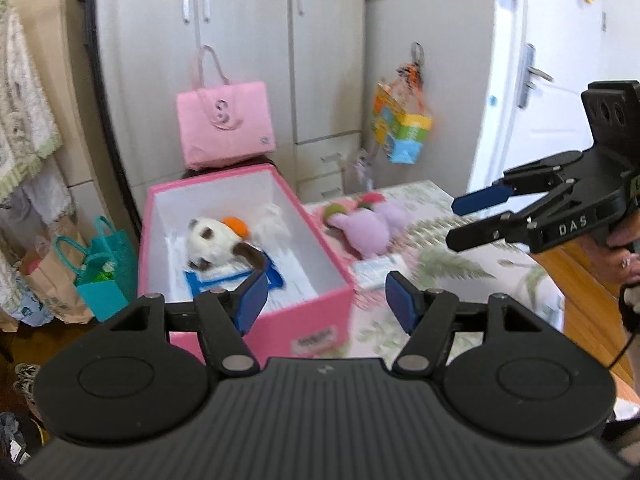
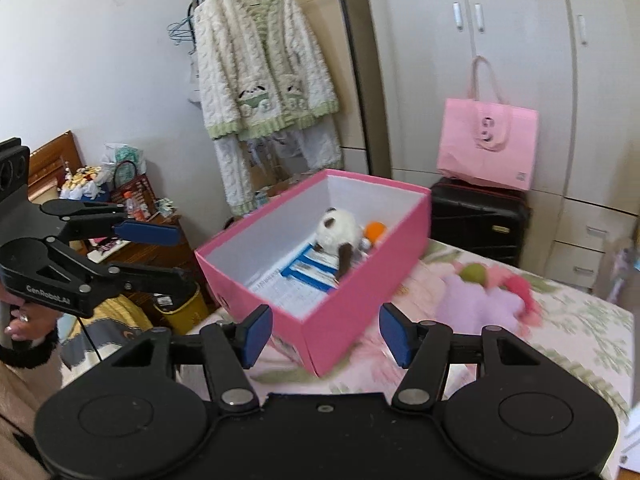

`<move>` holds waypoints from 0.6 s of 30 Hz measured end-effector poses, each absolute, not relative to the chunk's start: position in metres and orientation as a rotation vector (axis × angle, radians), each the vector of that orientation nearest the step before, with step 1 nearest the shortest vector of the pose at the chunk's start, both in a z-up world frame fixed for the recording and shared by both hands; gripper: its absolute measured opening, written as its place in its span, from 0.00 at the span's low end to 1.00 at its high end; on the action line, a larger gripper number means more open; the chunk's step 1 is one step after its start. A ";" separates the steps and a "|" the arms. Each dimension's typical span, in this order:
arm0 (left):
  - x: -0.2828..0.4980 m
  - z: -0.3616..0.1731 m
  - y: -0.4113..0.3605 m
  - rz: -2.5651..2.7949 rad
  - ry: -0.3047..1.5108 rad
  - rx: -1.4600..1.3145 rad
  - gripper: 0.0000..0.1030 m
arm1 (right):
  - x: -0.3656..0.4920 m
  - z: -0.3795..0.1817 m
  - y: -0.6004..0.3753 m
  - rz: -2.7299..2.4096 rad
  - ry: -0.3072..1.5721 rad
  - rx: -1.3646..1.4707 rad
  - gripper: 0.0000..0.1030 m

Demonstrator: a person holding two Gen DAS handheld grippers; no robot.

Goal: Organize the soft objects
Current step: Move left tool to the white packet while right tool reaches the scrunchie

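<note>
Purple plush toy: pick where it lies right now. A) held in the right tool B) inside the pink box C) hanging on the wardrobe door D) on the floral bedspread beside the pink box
D: the purple plush toy lies on the floral bedspread, outside the pink box, which holds only the white-and-brown plush and an orange ball.

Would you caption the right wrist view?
Open right gripper faces pink box holding plush dog; purple plush outside.

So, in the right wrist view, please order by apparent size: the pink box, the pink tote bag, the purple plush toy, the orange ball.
1. pink box
2. pink tote bag, farther away
3. purple plush toy
4. orange ball, partly hidden
</note>
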State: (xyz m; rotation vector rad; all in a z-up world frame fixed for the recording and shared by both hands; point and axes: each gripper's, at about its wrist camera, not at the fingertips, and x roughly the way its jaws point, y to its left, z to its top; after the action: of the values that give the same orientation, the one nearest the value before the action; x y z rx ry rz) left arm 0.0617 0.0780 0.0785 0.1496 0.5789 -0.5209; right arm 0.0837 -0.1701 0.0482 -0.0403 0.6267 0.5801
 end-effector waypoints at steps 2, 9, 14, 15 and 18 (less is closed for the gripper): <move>0.057 0.074 0.069 -0.548 0.595 0.159 0.63 | 0.073 0.044 -0.182 0.553 0.623 -0.040 0.63; 0.048 0.056 0.037 -0.616 0.643 0.183 0.64 | 0.053 0.029 -0.222 0.480 0.627 -0.004 0.64; 0.049 0.042 0.012 -0.653 0.688 0.197 0.64 | 0.047 0.017 -0.242 0.448 0.628 0.019 0.65; 0.049 0.040 0.007 -0.659 0.692 0.200 0.64 | 0.047 0.014 -0.247 0.442 0.629 0.023 0.65; 0.053 0.032 -0.009 -0.682 0.695 0.208 0.64 | 0.051 0.007 -0.258 0.432 0.630 0.037 0.65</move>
State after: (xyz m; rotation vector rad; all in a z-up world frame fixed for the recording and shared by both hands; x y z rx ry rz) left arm 0.0526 -0.0087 0.0321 0.2077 0.6951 -0.6820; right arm 0.0507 -0.2584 0.0066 0.0367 0.6301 0.4321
